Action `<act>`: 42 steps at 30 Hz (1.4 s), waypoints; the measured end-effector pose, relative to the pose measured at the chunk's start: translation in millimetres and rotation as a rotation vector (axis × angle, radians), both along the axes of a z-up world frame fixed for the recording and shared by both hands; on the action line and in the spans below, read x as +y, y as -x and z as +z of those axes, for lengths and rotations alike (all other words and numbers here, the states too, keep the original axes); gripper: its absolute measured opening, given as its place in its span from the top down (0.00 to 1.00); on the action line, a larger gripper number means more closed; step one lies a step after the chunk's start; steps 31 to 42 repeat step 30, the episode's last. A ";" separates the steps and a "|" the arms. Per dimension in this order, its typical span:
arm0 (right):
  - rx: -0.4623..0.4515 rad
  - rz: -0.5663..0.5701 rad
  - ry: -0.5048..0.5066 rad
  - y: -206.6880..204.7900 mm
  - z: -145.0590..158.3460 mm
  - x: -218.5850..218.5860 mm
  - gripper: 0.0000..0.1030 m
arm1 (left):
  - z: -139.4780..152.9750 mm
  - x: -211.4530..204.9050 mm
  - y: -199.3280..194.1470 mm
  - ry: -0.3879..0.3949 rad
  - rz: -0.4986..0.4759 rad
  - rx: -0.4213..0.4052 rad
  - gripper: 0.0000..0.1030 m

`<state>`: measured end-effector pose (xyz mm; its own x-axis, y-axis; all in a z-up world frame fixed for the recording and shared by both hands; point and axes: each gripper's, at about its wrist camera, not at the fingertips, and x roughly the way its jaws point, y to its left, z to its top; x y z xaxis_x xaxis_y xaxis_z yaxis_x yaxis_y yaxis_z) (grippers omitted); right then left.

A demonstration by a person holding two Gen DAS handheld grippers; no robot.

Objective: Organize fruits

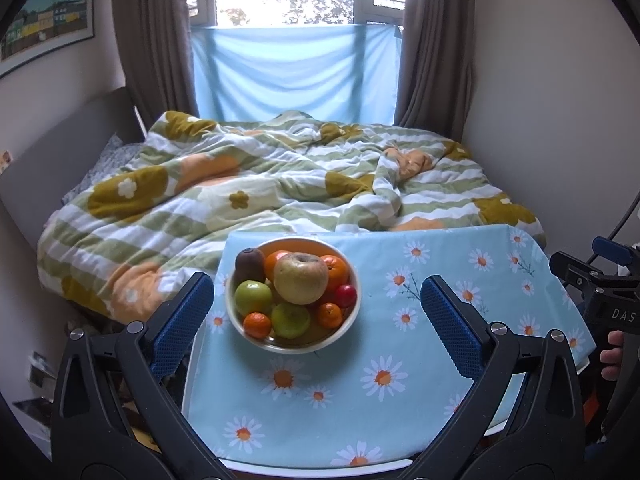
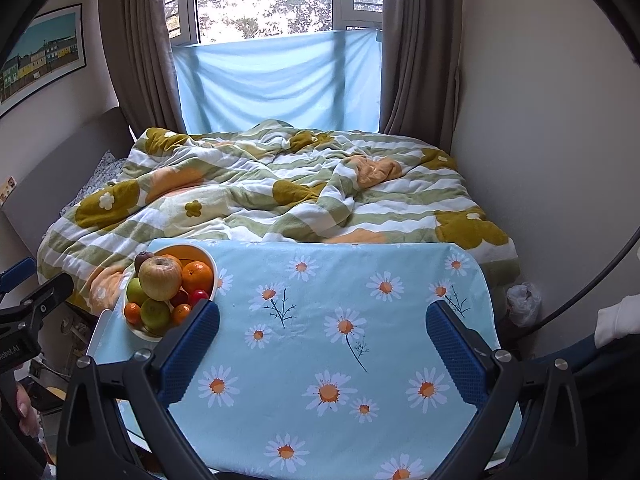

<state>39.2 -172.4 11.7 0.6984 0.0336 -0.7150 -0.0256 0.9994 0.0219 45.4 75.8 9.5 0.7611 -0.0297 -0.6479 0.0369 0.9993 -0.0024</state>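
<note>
Both fisheye views look forward and slightly down along their own blue-padded fingers, across a daisy-print tablecloth (image 1: 400, 360) toward the bed and window beyond.

The left wrist view sits above the near edge of the cloth, toward its left side, with the fruit bowl (image 1: 352, 320) close and near frame centre, between its spread fingers. The right gripper's body shows at that view's right edge.

The right wrist view sits further right of the bowl (image 2: 214, 276), which falls at its left, behind the left finger (image 2: 188, 352).

Both share the bowl, cloth (image 2: 320, 340), striped duvet (image 2: 260, 200), curtains and window.
</note>
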 end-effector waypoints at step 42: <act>-0.001 -0.003 0.001 -1.6 -0.8 1.5 0.00 | -4.7 6.9 -3.1 -0.012 0.059 0.001 0.00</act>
